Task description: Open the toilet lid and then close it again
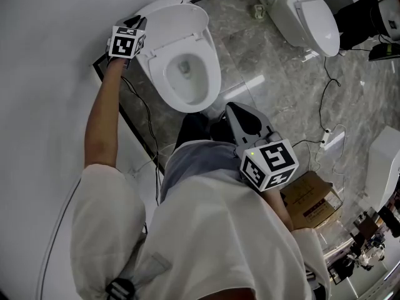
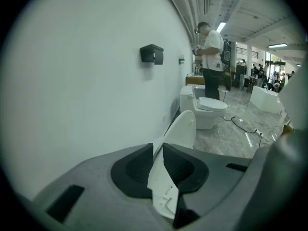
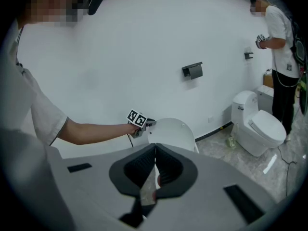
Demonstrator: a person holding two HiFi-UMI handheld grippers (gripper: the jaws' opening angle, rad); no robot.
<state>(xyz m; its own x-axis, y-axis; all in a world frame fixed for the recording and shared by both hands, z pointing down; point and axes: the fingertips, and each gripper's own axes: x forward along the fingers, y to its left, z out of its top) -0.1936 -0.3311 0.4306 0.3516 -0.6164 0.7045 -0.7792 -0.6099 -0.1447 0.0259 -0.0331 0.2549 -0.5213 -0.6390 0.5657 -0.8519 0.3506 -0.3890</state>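
since the toilet lid (image 1: pixel 178 19) stands raised over the open bowl (image 1: pixel 187 74), close to the wall (image 1: pixel 50 74), the coming move turns on how its rim sits against the left gripper (image 1: pixel 139 24). the rim's edge runs straight in between that gripper's jaws, and the lid's long axis stretches away from them, up and forward alongside the wall in the left gripper view. the jaws are narrow, closed onto the thin white edge of the lid (image 2: pixel 166 182), pressing it from both sides. so the left hand is the one that has the lid, and, i judge, the one placed to swing it down toward the bowl. the right gripper (image 1: pixel 234 110) hangs well apart from the lid, near the person's torso (image 1: pixel 206 217) on the near side of the bowl. its jaws are brought together with nothing between them, and it touches nothing.
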